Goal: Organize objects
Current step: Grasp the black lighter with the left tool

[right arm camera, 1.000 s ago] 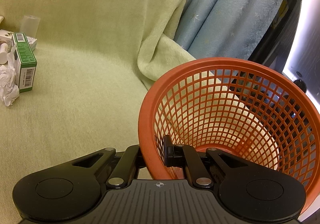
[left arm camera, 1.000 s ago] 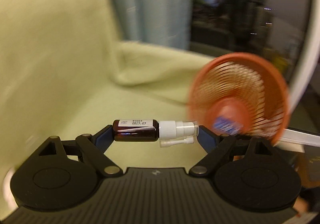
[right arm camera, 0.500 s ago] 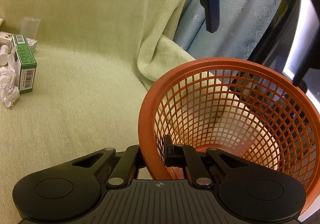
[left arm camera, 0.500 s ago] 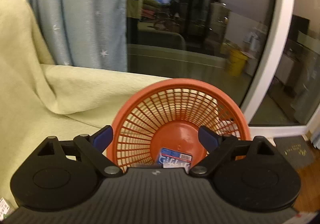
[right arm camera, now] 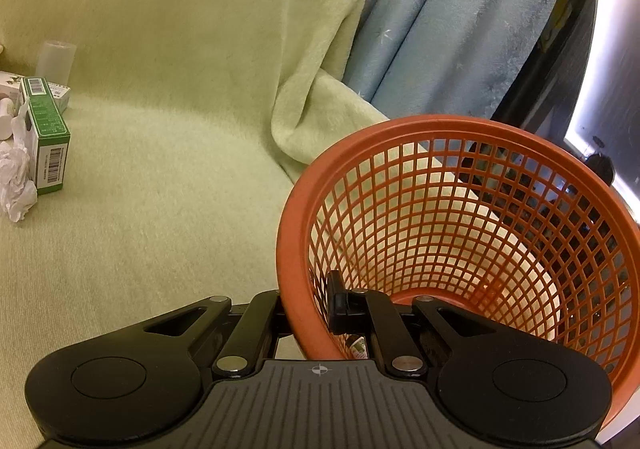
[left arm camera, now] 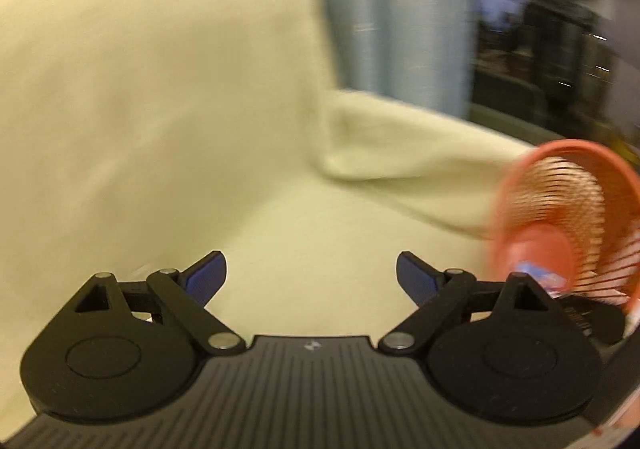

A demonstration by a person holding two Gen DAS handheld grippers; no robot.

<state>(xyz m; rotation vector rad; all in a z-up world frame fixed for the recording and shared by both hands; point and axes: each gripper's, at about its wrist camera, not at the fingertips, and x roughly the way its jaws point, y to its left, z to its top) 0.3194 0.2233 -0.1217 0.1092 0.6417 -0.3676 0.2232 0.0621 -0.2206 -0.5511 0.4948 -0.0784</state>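
Note:
My left gripper [left arm camera: 311, 275] is open and empty above the green-covered sofa seat. The orange mesh basket [left arm camera: 568, 217] lies blurred at its right, with a blue-and-white packet [left arm camera: 538, 277] inside. My right gripper [right arm camera: 308, 301] is shut on the basket's near rim [right arm camera: 296, 233], one finger outside the wall and one inside. A green box [right arm camera: 48, 137], a frosted cup [right arm camera: 56, 61], a white box [right arm camera: 10, 83] and crumpled white paper [right arm camera: 16, 181] lie at the far left in the right wrist view.
A pale green blanket [right arm camera: 180, 89] covers the sofa seat and backrest. A blue-grey curtain [right arm camera: 460, 21] hangs behind, with a dark window [left arm camera: 560, 49] to its right. A small white bottle [right arm camera: 6, 117] lies by the boxes.
My left gripper held a brown spray bottle, opened over the basket and let it go, then swung left away from the basket. My right gripper stayed shut on the rim.

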